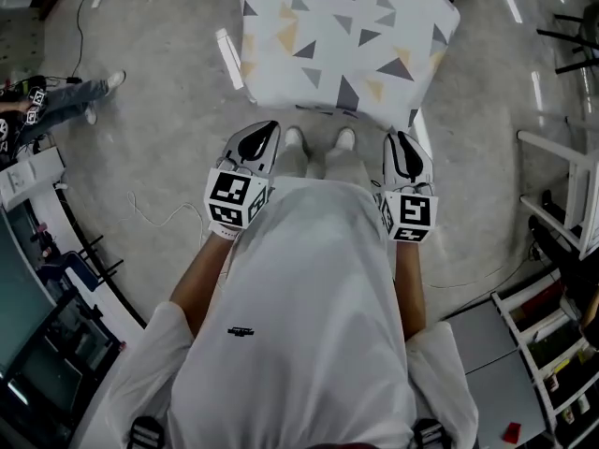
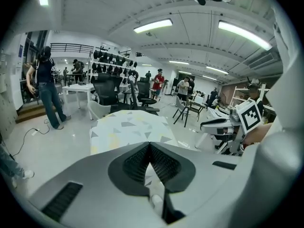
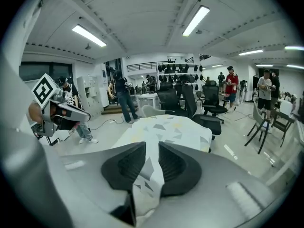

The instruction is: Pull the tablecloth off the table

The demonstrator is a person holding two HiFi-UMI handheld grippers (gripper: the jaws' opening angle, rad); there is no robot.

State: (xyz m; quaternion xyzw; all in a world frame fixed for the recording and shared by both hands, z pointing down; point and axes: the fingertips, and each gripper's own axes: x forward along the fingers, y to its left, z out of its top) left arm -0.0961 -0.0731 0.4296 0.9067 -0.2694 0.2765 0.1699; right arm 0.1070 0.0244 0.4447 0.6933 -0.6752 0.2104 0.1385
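My left claw (image 1: 270,127) clenched tip to tip, right claw (image 1: 397,138) released, jaws apart, tablecloth (image 1: 346,36) spread at head view's upper centre, both claws short of it, only gripper views show office chairs (image 3: 209,99) beyond.

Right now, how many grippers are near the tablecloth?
2: the left gripper by the tablecloth's near-left corner, the right gripper by its near-right corner. None seems hidden.

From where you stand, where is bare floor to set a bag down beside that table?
The grey floor left of the white tablecloth with grey and yellow triangles is bare, down to a thin white cable. Right of it a narrower strip runs before the white racks. Lower left is crowded with equipment.
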